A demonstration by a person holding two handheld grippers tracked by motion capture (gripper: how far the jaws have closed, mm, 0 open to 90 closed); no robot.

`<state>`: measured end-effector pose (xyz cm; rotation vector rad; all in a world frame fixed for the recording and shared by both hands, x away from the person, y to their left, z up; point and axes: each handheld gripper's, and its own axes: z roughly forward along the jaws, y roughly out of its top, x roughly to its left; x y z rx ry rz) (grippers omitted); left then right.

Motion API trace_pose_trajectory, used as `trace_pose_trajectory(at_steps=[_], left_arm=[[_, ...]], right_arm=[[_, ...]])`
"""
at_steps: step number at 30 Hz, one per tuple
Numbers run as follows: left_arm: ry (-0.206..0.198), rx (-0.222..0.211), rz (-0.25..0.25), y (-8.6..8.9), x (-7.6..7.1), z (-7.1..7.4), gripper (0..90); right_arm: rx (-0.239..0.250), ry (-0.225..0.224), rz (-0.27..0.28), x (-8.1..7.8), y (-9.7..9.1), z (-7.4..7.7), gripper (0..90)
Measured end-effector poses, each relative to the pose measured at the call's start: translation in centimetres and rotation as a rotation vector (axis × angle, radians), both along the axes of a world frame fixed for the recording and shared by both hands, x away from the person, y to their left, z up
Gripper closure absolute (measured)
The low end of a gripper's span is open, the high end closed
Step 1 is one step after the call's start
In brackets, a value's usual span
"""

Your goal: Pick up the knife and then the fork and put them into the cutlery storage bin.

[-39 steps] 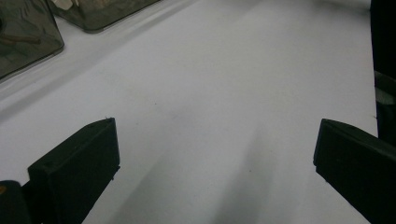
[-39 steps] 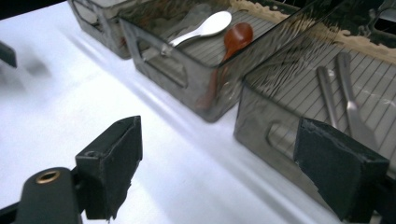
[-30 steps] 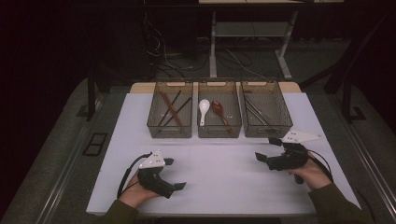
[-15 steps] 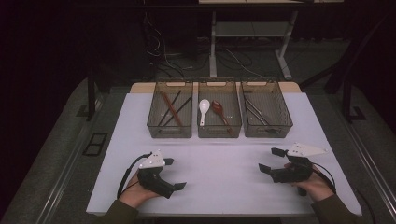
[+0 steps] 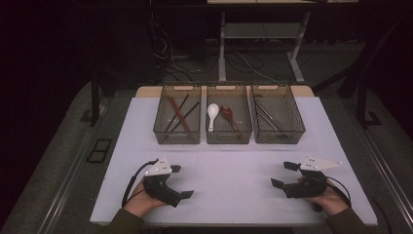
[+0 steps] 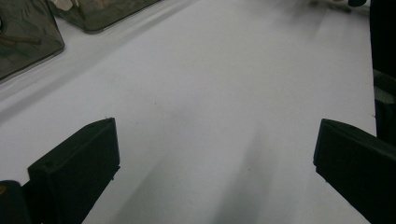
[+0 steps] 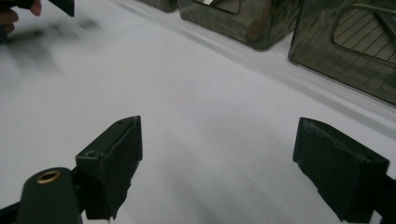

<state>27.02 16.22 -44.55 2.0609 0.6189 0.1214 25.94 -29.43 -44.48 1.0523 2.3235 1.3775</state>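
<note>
On the white table (image 5: 234, 165), 3 bins (image 5: 229, 119), 2 spoons (image 5: 213, 112), 2 open tools (image 5: 182, 183)

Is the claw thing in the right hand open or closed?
Open. The right gripper has its two black fingers standing far apart, with only bare white table between them and nothing held.

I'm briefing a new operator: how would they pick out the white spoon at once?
Find the three smoky bins along the white table's far edge and take the middle bin. The white spoon lies at its left, bowl away from the person; its neighbour, the reddish-brown spoon, is dark.
</note>
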Motion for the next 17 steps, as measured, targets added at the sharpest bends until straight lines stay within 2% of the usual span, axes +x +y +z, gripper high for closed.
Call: trace_pose_trajectory(at_steps=[6,17], left_arm=[[0.002,0.001,0.0,-0.03,0.01,-0.07,0.0],[0.007,0.002,0.001,-0.05,0.06,-0.14,0.0]], right_arm=[[-0.018,0.011,0.008,0.09,-0.02,-0.25,15.4],[-0.021,0.009,0.019,0.12,0.04,-0.25,15.4]])
